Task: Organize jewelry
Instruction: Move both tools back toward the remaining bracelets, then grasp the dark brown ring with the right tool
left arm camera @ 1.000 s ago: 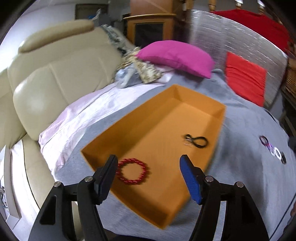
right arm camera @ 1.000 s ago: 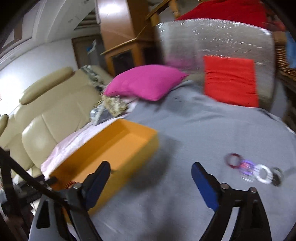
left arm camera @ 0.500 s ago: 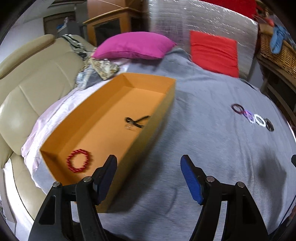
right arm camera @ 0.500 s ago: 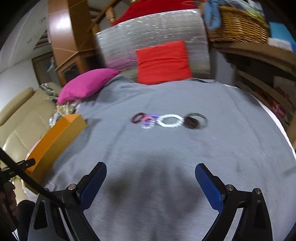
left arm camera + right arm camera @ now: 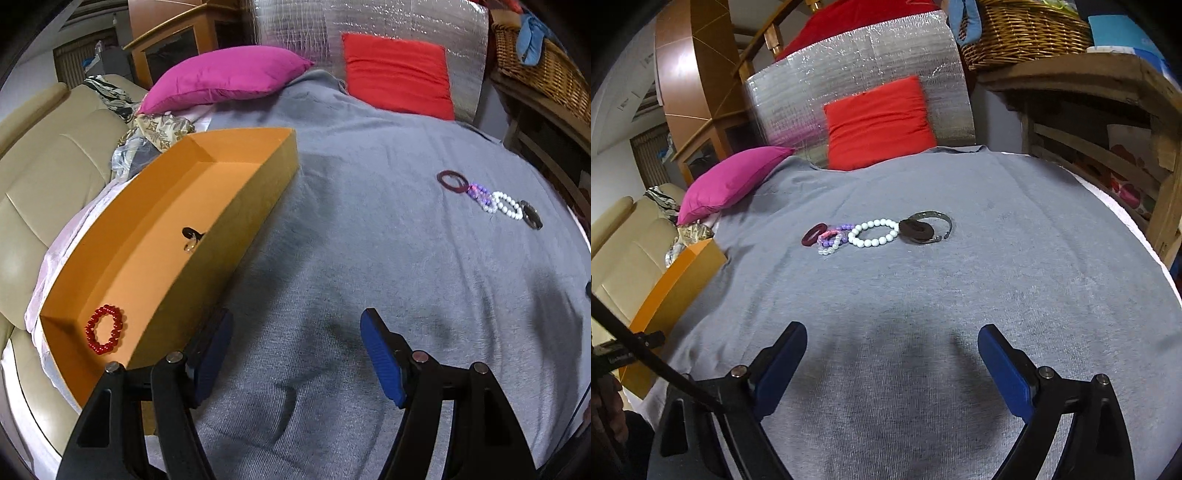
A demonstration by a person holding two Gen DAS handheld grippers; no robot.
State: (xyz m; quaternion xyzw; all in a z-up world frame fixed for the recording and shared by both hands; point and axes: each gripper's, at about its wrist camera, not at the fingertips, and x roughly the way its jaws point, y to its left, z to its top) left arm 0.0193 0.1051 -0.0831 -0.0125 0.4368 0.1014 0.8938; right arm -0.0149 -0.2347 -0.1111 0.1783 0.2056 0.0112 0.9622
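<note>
- Both views have swung away from the orange box (image 5: 255, 206) toward the loose jewellery; the left hand-held gripper (image 5: 295, 354), a second ago over the red bead bracelet (image 5: 105, 329), now hangs above bare grey blanket (image 5: 369, 258) beside the box's right wall.
- Left hand-held gripper: jaws wide, nothing between them.
- Right hand-held gripper (image 5: 892, 363): jaws wide, empty.
- A row of rings and bracelets lies straight ahead and farther off from the right hand-held gripper, long axis left to right: maroon ring (image 5: 813, 234), purple beads (image 5: 834, 238), white bead bracelet (image 5: 874, 232), dark bangle (image 5: 925, 227). The right hand looks nearer.
- Bed surface: soft grey blanket. A pink pillow (image 5: 733, 181), a red cushion (image 5: 879, 123) and a wicker basket (image 5: 1015, 33) lie beyond.
</note>
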